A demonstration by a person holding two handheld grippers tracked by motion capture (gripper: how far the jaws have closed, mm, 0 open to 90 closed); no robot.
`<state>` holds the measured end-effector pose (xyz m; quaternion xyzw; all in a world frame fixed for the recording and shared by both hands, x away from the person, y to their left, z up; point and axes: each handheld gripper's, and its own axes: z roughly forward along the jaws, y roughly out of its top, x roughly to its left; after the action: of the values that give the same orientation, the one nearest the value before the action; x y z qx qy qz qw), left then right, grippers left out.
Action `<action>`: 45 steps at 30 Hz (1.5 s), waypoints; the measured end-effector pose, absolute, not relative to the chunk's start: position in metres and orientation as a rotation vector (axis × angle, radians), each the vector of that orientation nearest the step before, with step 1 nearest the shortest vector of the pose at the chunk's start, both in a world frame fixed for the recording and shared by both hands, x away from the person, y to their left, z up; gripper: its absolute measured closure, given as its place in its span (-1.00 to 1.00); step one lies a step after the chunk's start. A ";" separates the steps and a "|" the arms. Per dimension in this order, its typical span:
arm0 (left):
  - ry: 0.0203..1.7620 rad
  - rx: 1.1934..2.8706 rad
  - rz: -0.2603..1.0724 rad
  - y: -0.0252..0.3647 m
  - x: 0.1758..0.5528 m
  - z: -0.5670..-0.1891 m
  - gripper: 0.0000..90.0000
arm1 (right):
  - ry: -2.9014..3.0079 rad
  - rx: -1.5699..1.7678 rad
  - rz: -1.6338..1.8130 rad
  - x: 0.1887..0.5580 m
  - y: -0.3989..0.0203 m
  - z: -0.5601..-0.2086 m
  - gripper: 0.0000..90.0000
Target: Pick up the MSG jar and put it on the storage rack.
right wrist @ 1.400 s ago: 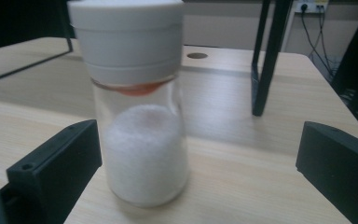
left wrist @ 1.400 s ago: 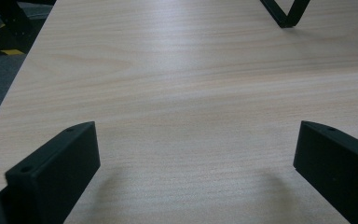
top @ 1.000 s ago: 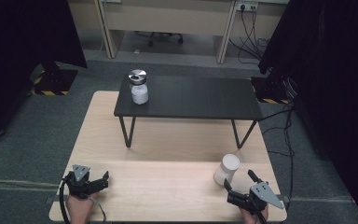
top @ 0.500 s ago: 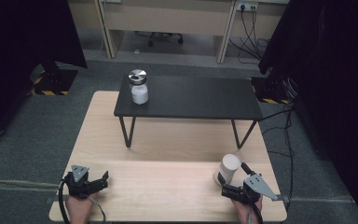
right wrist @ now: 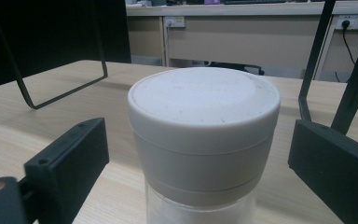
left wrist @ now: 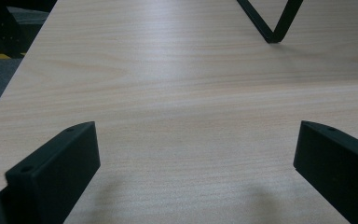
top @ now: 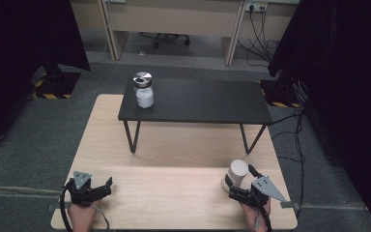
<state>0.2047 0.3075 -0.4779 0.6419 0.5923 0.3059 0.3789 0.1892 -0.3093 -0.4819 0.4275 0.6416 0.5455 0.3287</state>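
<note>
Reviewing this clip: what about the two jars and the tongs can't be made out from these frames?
- White-lidded jar: its base and contents are cut off by the bottom edge of the right gripper view; in the high view the right tongs cover its lower part.
- Metal-lidded jar on the black table: too small in the high view to tell any label.
- Left tongs: the left gripper view cuts off all but the jaw tips.

Light wood counter (top: pixel 174 193) w/ a small black metal-legged table (top: pixel 198 104) standing on its far half. Grey carpet floor (top: pixel 38 145) all around. Black curtains (top: pixel 24 38) hang on both sides — hazard-striped bases (top: pixel 48 92) under them. Beige desk panels (top: pixel 174 19) at the back, wall sockets (top: pixel 253 6) w/ cables running down.
</note>
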 end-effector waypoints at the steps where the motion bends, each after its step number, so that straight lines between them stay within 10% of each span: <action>1: 1.512 1.639 0.782 0.307 0.205 -0.478 -1.00 | 1.679 1.124 1.432 0.189 -0.310 -0.482 -0.82; 22: 1.506 1.659 0.786 0.307 0.206 -0.478 -1.00 | 1.692 1.129 1.431 0.191 -0.310 -0.478 -0.26; 45: 1.511 1.654 0.788 0.306 0.205 -0.478 -1.00 | 1.696 1.135 1.401 0.191 -0.301 -0.472 -0.25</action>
<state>0.2051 0.3065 -0.4776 0.6459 0.5901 0.3076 0.3741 0.1910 -0.3009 -0.4715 0.4333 0.6475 0.5349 0.3269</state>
